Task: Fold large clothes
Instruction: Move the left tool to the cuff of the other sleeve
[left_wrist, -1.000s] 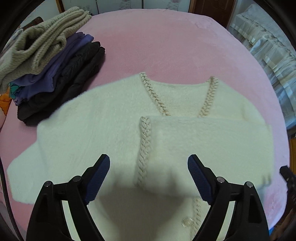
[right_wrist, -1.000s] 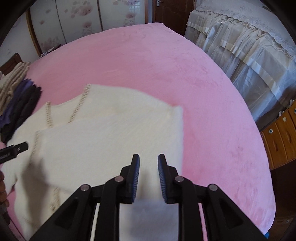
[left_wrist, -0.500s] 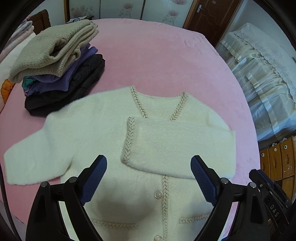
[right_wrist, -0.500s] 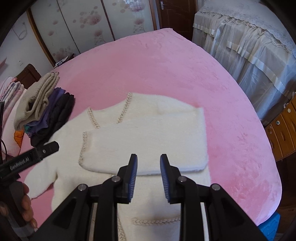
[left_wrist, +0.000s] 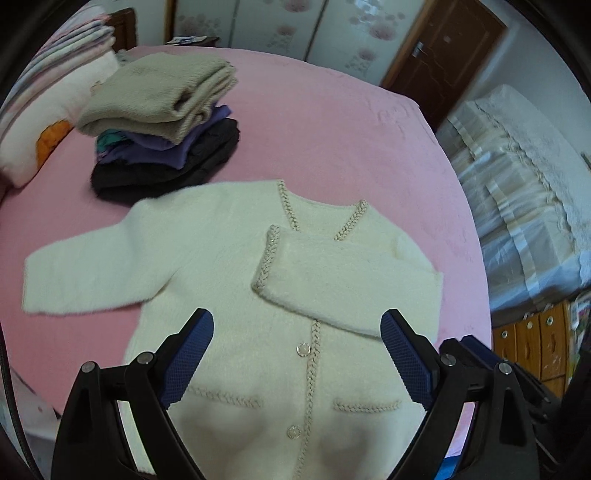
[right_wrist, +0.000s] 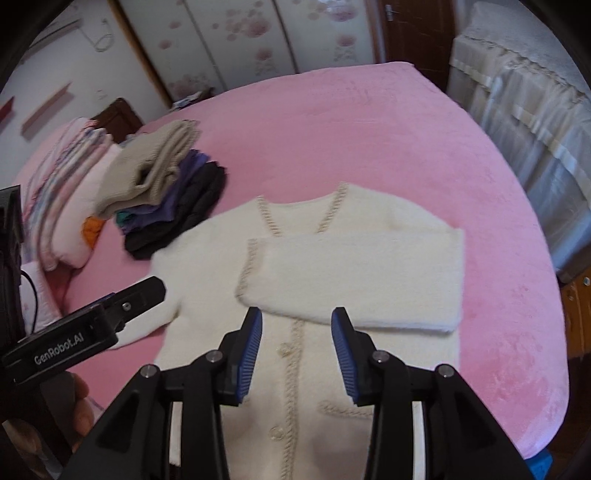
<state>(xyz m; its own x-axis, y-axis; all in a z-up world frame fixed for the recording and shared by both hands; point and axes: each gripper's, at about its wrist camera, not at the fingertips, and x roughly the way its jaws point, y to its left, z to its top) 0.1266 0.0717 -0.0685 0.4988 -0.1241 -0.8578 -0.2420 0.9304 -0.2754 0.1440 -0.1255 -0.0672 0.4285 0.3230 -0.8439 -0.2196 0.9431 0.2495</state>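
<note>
1. A cream cardigan (left_wrist: 236, 332) lies face up on the pink bed cover (left_wrist: 314, 140), buttoned down the front, with braided trim along the neckline, the front edge and both pockets.
2. One sleeve (left_wrist: 343, 280) is folded across the chest of the cardigan, its braided cuff near the centre line just below the neckline. The other sleeve (left_wrist: 96, 273) lies spread flat on the bed cover, out from the cardigan on the opposite side.
3. A stack of folded clothes (left_wrist: 162, 125) sits on the bed cover beyond the spread sleeve, close to the cardigan's shoulder: a beige knit on top, purple beneath, black at the bottom. Whether the stack touches the cardigan cannot be told.
4. Pillows (right_wrist: 70, 192) lie beyond the stack, further from the cardigan.
5. Left gripper (left_wrist: 297, 350): held above the lower front of the cardigan, jaws spread wide, nothing between the pads.
6. Right gripper (right_wrist: 297, 347): held above the cardigan below the folded sleeve, jaws part way apart and opening, nothing between them.
7. In the right wrist view a hand (right_wrist: 79, 410) holds the left gripper's body beside the spread sleeve.
</note>
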